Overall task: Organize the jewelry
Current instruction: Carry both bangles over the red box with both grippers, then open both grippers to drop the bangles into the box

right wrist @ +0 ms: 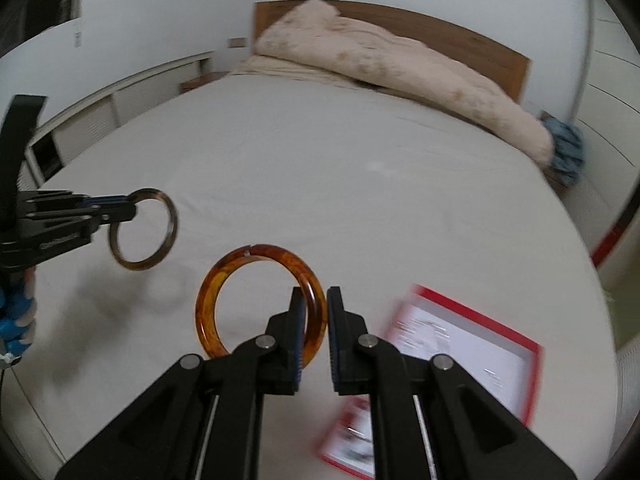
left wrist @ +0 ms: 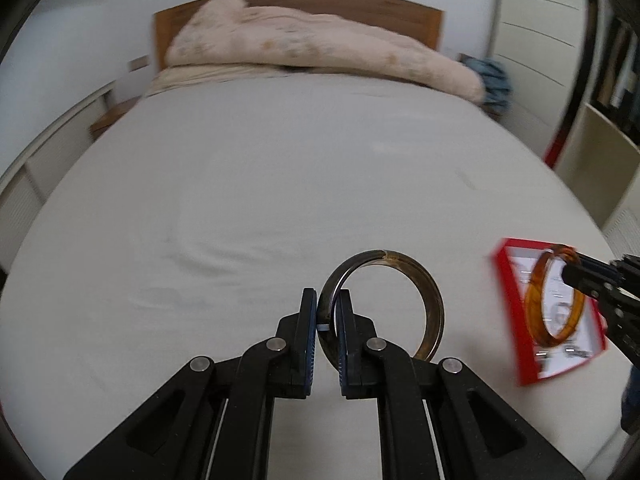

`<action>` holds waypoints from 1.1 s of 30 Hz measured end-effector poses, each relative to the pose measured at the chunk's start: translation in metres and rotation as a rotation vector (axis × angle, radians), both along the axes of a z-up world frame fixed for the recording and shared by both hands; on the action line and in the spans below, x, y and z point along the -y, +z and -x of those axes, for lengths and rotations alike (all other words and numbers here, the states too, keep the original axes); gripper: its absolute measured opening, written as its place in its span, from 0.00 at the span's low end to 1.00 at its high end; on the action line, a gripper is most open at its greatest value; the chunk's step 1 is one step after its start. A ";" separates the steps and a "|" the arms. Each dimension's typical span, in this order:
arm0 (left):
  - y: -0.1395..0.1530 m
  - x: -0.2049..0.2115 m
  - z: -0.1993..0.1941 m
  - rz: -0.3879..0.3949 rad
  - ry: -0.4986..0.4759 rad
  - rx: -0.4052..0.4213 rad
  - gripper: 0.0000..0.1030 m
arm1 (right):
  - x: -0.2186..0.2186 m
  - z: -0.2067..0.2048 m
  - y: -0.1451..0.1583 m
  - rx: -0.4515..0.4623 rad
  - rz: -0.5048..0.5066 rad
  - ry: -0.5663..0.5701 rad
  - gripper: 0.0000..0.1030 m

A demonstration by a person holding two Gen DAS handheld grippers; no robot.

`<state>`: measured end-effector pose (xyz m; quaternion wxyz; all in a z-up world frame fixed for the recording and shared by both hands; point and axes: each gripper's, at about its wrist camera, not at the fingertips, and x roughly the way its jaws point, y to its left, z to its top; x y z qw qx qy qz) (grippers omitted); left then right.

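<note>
I have my left gripper [left wrist: 327, 312] clenched on the rim of a dark brownish bangle [left wrist: 404, 276], which stands upright between the pads and hangs clear above the white bedsheet [left wrist: 240, 184]. From the right wrist view the same bangle shows off to the left, pinched at its upper edge and casting a soft shadow on the sheet below. My right gripper [right wrist: 316, 312] is clamped on an amber bangle [right wrist: 240, 264], gripped at its right side with the ring standing up and leaning out to the left of the fingers. The only container I see is a shallow red-edged box [right wrist: 532, 354] lying open on the bed to the right, beside and partly under my right gripper. Inside it I can make out a white printed card or liner, and near its lower end something small and dark that may be jewelry, though the blur keeps me from saying what. In the left wrist view the amber bangle hangs in front of that box, not in it. A pink duvet [left wrist: 312, 44] is heaped at the wooden headboard [left wrist: 400, 12].
</note>
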<state>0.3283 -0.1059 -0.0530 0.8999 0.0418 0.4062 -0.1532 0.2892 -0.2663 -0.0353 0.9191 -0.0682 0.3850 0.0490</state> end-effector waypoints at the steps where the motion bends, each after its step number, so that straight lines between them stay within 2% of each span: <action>1: 0.001 0.013 0.003 0.007 -0.021 -0.001 0.09 | 0.015 0.005 0.000 -0.003 0.009 -0.025 0.09; 5: -0.002 0.077 0.011 0.035 -0.112 -0.022 0.09 | 0.080 0.020 -0.009 -0.029 0.047 -0.130 0.09; 9: -0.019 0.140 0.020 0.033 -0.192 -0.063 0.09 | 0.127 0.031 -0.028 -0.067 0.058 -0.215 0.09; 14: -0.044 0.194 0.022 -0.011 -0.268 -0.105 0.09 | 0.161 0.035 -0.059 -0.132 0.082 -0.261 0.09; 18: -0.065 0.228 0.027 -0.077 -0.306 -0.137 0.09 | 0.173 0.041 -0.078 -0.176 0.094 -0.253 0.09; 25: -0.094 0.244 0.025 -0.178 -0.283 -0.177 0.09 | 0.179 0.041 -0.096 -0.217 0.140 -0.212 0.09; 29: -0.103 0.237 0.021 -0.174 -0.266 -0.202 0.09 | 0.181 0.040 -0.101 -0.235 0.161 -0.203 0.10; 33: -0.104 0.235 0.019 -0.161 -0.256 -0.201 0.11 | 0.187 0.042 -0.098 -0.231 0.140 -0.224 0.11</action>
